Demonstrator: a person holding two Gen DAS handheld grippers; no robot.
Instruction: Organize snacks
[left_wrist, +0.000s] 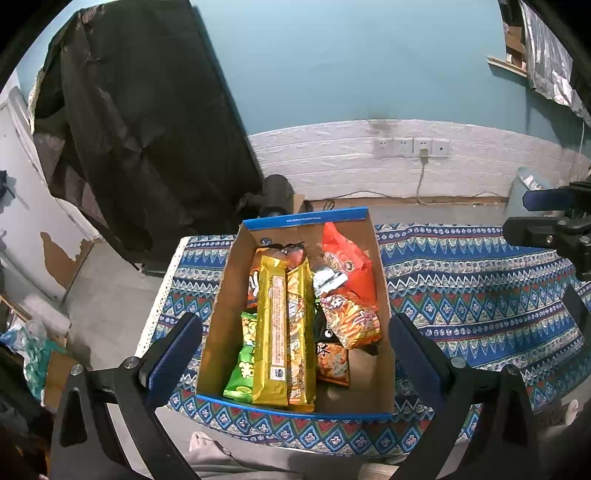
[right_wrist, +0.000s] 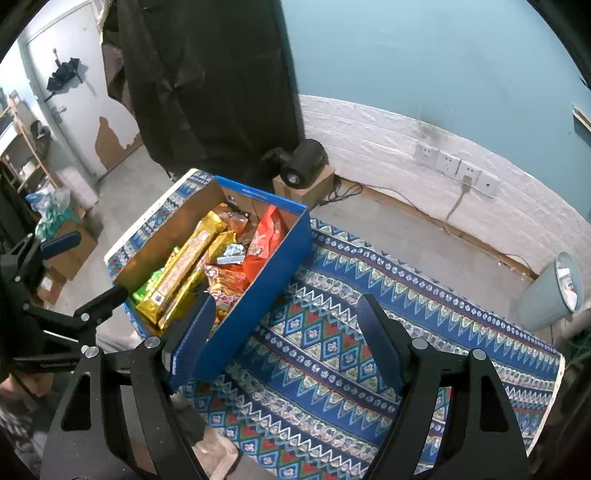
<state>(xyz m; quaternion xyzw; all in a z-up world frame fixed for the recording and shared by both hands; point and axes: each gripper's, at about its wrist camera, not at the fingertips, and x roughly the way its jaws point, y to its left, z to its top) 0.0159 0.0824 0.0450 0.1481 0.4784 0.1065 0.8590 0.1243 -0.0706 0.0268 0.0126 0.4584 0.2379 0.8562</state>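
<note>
We hold the left gripper (left_wrist: 295, 354) with its blue-padded fingers (left_wrist: 173, 354) spread wide and nothing between them; seen from its own camera they straddle the near end of the cardboard box (left_wrist: 218, 314), one pad on each side, and we cannot tell whether either touches the walls. Our right gripper (right_wrist: 291, 339) is likewise spread and empty, hovering above the patterned tablecloth (right_wrist: 332, 332) just right of the box, whose blue outer wall (right_wrist: 258, 299) sits beside the left pad.

The box stands on the cloth near the table's left edge and carries all the snacks we can see. A long gold packet (left_wrist: 271, 332) lies lengthwise down the middle, with a second gold-and-orange packet (left_wrist: 300, 339) tight against its right side. A green bag (left_wrist: 243, 365) is tucked into the near left corner, partly under the gold one. To the right lie an orange patterned bag (left_wrist: 351, 321) and, farther back, a red-orange bag (left_wrist: 347, 262), with a small silver wrapper (left_wrist: 327, 280) between them. Brown cardboard floor (left_wrist: 365, 384) shows in the near right corner.

Beyond the table, a pale bin (right_wrist: 550, 291) stands by the white brick wall.
</note>
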